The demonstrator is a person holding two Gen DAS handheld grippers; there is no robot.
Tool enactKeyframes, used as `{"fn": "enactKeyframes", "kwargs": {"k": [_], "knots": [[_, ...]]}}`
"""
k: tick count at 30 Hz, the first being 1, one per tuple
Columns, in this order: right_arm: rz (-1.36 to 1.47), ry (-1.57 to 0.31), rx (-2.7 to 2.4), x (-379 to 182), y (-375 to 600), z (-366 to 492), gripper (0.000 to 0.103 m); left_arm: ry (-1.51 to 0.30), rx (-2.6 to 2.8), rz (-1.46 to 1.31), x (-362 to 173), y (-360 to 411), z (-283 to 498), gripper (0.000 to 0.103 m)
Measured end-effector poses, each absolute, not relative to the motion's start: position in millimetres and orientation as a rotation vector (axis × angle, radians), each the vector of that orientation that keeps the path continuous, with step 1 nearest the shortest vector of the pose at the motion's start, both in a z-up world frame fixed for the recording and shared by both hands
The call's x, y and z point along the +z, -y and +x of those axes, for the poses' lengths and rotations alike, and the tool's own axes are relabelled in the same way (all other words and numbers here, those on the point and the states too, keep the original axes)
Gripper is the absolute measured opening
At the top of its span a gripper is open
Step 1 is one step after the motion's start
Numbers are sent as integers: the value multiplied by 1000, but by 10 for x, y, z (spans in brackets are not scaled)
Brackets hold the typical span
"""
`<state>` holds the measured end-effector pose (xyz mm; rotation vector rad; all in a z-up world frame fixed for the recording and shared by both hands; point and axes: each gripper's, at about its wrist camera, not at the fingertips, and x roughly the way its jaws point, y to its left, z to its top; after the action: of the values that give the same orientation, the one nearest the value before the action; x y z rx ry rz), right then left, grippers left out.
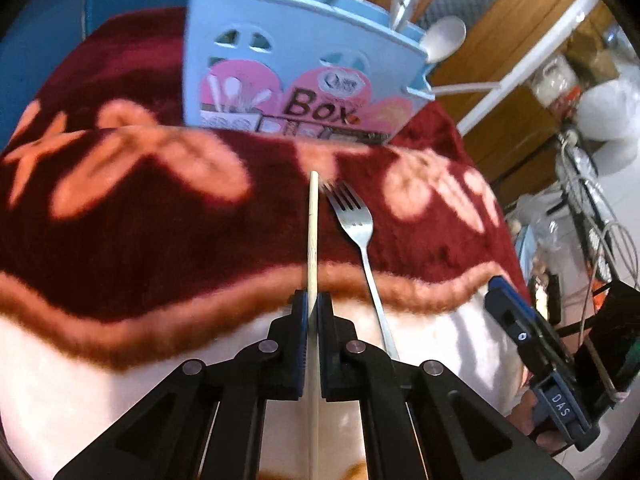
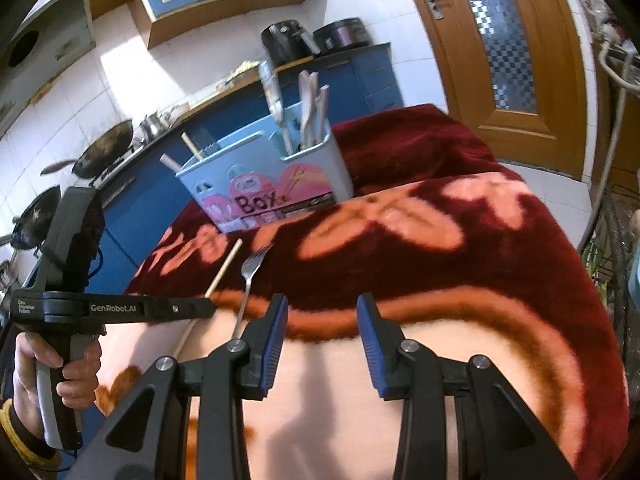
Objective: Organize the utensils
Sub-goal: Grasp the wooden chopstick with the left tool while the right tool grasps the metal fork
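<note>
My left gripper (image 1: pixel 313 300) is shut on a wooden chopstick (image 1: pixel 313 232) that points toward a light blue utensil box (image 1: pixel 296 68) marked "Box". A metal fork (image 1: pixel 358 224) lies on the red floral blanket (image 1: pixel 160 240) just right of the chopstick. In the right wrist view, my right gripper (image 2: pixel 322 312) is open and empty above the blanket (image 2: pixel 440 260). The left gripper (image 2: pixel 208 306) holds the chopstick (image 2: pixel 224 270) at the left, with the fork (image 2: pixel 250 272) beside it. The box (image 2: pixel 272 184) stands behind, holding several utensils.
The right gripper (image 1: pixel 532 336) shows at the right edge of the left wrist view. A white spoon (image 1: pixel 444 40) sticks out of the box. Behind are a blue kitchen counter (image 2: pixel 360 76) with woks (image 2: pixel 104 152) and a wooden door (image 2: pixel 500 40).
</note>
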<state>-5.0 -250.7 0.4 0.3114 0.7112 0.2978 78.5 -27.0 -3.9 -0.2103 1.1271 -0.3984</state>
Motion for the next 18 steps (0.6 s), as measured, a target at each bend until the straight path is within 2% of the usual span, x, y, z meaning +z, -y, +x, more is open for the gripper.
{"fn": "enactKeyframes", "kwargs": {"k": [11, 18], "knots": [[194, -877, 394, 12, 1963, 231, 39, -918, -320, -232, 131, -187, 636, 4], [52, -981, 371, 12, 1601, 440, 30, -815, -294, -231, 254, -412, 581, 4]]}}
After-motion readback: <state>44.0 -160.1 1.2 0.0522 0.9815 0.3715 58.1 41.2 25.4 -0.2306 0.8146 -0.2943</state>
